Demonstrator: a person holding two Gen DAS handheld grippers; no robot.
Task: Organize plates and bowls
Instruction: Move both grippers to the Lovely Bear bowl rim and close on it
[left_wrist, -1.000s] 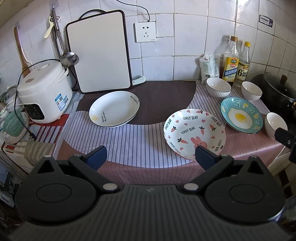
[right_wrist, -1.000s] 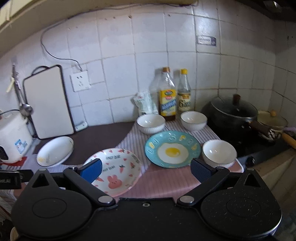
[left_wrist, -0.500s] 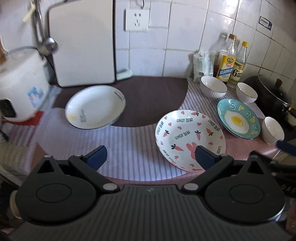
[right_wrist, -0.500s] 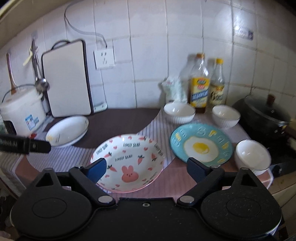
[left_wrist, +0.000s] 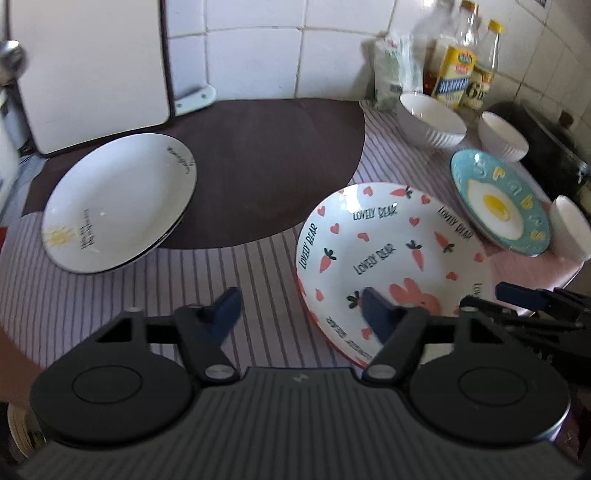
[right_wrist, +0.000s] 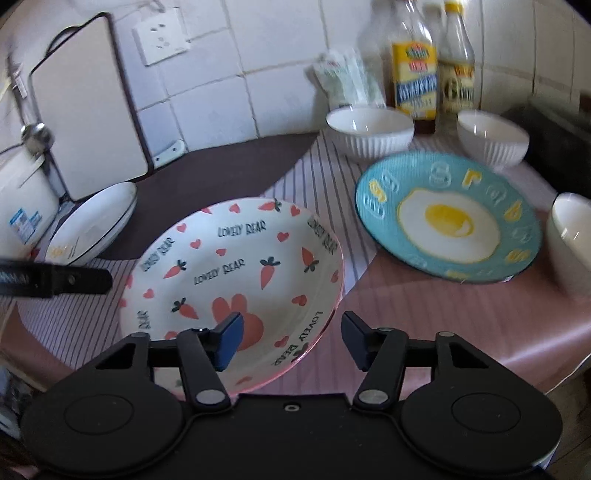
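A pink-rimmed rabbit-and-carrot plate (left_wrist: 384, 247) (right_wrist: 236, 269) lies at the front middle of the counter. A white sun plate (left_wrist: 118, 199) (right_wrist: 96, 225) lies to its left, a blue fried-egg plate (left_wrist: 498, 203) (right_wrist: 447, 218) to its right. Three white bowls stand behind and right: one (left_wrist: 430, 120) (right_wrist: 369, 131), a second (left_wrist: 502, 136) (right_wrist: 493, 136), a third (left_wrist: 570, 227) (right_wrist: 572, 240). My left gripper (left_wrist: 301, 314) is open over the rabbit plate's left rim. My right gripper (right_wrist: 291, 341) is open over its near right rim.
A white cutting board (left_wrist: 88, 70) (right_wrist: 85, 110) leans on the tiled wall. Two sauce bottles (left_wrist: 454, 74) (right_wrist: 413, 62) stand at the back right. A rice cooker (right_wrist: 22, 206) sits far left. A dark pot (left_wrist: 554, 144) sits far right.
Both grippers have moved forward and down toward the rabbit plate. Their fingers now stand closer together than before, still open.
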